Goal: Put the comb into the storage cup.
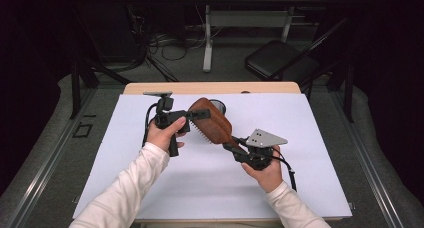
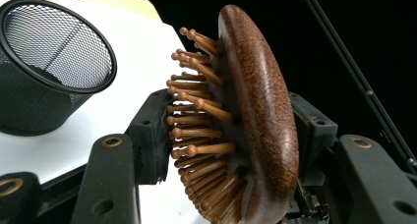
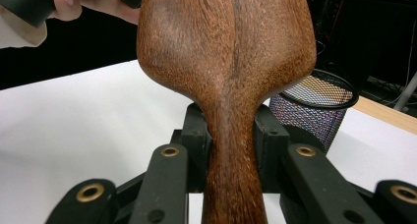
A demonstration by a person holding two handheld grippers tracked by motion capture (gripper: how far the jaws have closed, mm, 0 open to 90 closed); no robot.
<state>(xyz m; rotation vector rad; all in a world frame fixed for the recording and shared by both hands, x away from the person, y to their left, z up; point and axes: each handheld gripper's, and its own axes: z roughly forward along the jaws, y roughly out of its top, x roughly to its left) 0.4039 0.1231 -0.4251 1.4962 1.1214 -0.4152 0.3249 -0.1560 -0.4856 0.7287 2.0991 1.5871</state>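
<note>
a wooden paddle hairbrush point(image 1: 212, 120) is held in the air above the white-covered table point(image 1: 150, 188) between two hand-held tongs, its wooden bristle pins point(image 2: 196, 135) facing down toward the person's left. the left tongs point(image 1: 197, 114) are clamped on the brush head, one jaw among the pins and the other on the smooth back, while the right tongs point(image 1: 231, 144) are clamped on the narrow handle point(image 3: 231, 175) with a jaw on either side. a black mesh pen cup point(image 2: 46, 67) stands upright on the table just behind the brush, near the far edge
</note>
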